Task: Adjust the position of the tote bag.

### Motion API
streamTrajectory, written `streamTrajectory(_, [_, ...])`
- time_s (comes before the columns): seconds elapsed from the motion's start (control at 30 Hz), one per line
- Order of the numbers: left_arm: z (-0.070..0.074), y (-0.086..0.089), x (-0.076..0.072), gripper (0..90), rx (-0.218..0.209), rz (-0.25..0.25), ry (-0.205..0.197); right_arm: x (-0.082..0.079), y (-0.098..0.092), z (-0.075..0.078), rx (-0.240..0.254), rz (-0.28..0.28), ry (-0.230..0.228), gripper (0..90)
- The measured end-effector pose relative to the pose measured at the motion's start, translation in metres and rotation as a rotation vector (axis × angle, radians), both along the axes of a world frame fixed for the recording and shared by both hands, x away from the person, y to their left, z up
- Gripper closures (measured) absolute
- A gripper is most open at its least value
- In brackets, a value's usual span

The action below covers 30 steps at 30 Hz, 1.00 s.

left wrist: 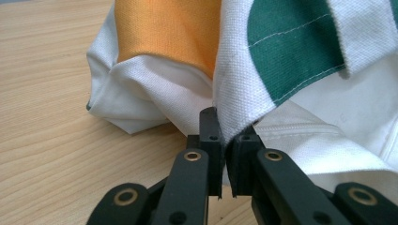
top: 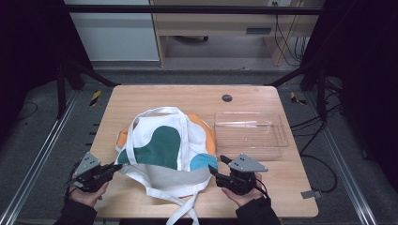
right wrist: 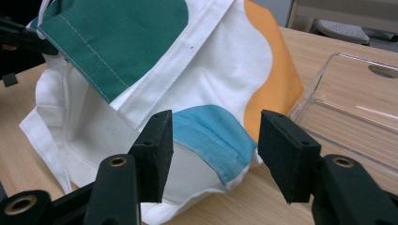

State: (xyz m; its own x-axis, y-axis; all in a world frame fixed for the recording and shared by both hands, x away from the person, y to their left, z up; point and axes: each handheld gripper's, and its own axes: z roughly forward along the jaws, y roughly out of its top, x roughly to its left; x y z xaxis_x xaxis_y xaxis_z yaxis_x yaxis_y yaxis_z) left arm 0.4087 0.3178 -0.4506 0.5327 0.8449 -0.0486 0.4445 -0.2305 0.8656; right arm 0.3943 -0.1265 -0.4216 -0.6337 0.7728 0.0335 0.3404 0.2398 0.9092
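Soft tote bag (top: 166, 147) lying at the middle of the table (top: 141, 96), one near corner already pinched

Left gripper (left wrist: 225, 140) is clenched on the bag's left hem — light, limp cloth that will likely sag; right gripper (right wrist: 213, 150) stands released before the blue right corner, probably the best hold.

Lab-type recording bay, not home. Small wooden worktop (top: 141, 101) with cable grommet hole (top: 227, 98), standing on grey carpet floor (top: 42, 154). Black metal frame (top: 187, 9) overhead and at sides, dark curtains (top: 28, 42) left and right. Aluminium rails (top: 37, 159) along floor. Yellow-black hazard tape (top: 95, 97) on floor. Loose cables (top: 286, 42) hanging by light wooden desk (top: 220, 23) behind. White cabinet (top: 115, 37) at back.
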Motion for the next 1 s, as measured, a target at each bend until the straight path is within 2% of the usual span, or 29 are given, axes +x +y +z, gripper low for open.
streamTrajectory(0.13, [0.0, 0.0, 0.0, 85.9, 0.001, -0.001, 0.0, -0.001, 0.008, -0.001, -0.01, 0.014, -0.001, 44.8])
streamTrajectory(0.37, [0.001, 0.0, -0.001, 85.9, -0.007, 0.001, 0.005, -0.001, 0.022, 0.0, 0.002, 0.045, 0.016, 43.8])
streamTrajectory(0.73, [0.003, -0.001, -0.002, 86.0, -0.004, 0.004, 0.006, 0.001, 0.048, 0.001, 0.006, 0.088, 0.009, 42.8])
streamTrajectory(1.0, [0.003, -0.001, -0.004, 86.0, -0.004, 0.008, 0.001, 0.002, 0.061, 0.001, 0.003, 0.114, 0.018, 42.0])
